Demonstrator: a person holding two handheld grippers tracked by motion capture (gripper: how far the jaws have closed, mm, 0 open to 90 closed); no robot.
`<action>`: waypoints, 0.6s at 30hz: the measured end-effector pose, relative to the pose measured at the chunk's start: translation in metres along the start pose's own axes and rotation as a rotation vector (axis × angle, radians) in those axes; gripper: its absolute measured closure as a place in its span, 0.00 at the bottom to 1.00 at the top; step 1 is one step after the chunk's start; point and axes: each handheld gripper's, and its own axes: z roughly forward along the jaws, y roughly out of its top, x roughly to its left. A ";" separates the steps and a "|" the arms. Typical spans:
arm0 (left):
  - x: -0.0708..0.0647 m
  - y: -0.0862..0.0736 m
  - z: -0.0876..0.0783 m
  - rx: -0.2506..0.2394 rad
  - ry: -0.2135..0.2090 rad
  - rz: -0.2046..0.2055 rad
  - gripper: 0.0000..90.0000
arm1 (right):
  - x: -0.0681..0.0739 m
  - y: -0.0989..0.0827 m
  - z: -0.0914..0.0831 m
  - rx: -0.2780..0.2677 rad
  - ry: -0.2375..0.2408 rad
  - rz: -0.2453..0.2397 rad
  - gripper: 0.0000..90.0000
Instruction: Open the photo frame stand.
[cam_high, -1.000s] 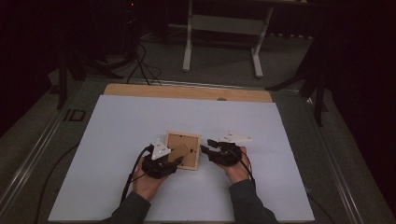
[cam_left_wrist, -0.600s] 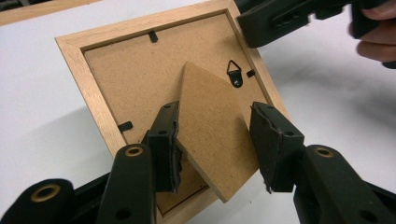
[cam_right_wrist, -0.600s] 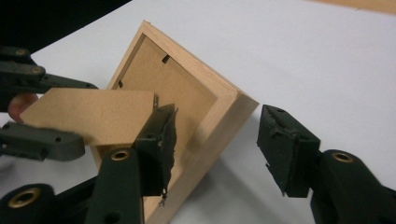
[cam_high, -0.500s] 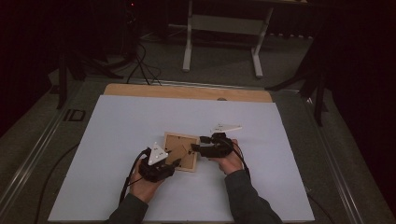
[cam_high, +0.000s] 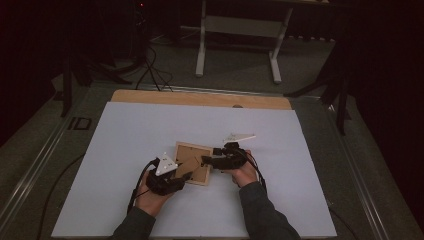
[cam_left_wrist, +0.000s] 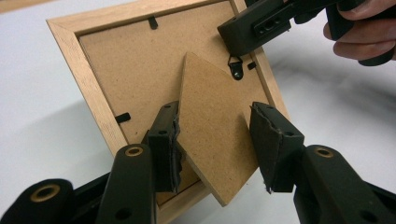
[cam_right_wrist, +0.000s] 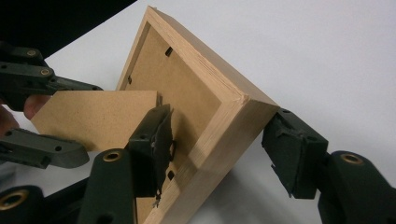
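A small wooden picture frame (cam_high: 187, 153) lies back-up on the white sheet, turned at an angle. Its brown stand flap (cam_left_wrist: 210, 116) is lifted off the backing. My left gripper (cam_left_wrist: 215, 149) is shut across the flap's width, a pad on each edge; in the high view it is the left gripper (cam_high: 184, 175) at the frame's near corner. My right gripper (cam_right_wrist: 224, 144) straddles the frame (cam_right_wrist: 196, 88) at its rim near a corner: one jaw inside on the backing, the other outside with a gap, so it is open. From the right gripper view, the flap (cam_right_wrist: 93, 114) sits between the left gripper's (cam_right_wrist: 84, 121) jaws.
A white sheet (cam_high: 125, 140) covers the table, with a wooden strip (cam_high: 200, 98) along the far edge. A metal hanger hook (cam_left_wrist: 238, 70) sits on the frame's back beside the right gripper (cam_left_wrist: 261, 28). Cables (cam_high: 150, 70) and a stand's legs (cam_high: 202, 45) are on the dark floor beyond.
The frame has turned on the sheet. My right gripper moved left onto the frame's rim. My left gripper moved in and closed on the stand flap.
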 end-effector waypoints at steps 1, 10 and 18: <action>0.002 0.000 -0.001 0.002 -0.019 -0.019 0.62 | 0.000 0.000 0.000 -0.001 -0.001 0.001 0.47; 0.020 0.004 -0.004 0.085 -0.174 -0.133 0.70 | 0.003 0.001 -0.004 -0.027 0.004 -0.017 0.53; 0.021 0.006 -0.005 0.110 -0.229 -0.102 0.73 | 0.012 0.002 -0.010 -0.028 -0.012 -0.074 0.55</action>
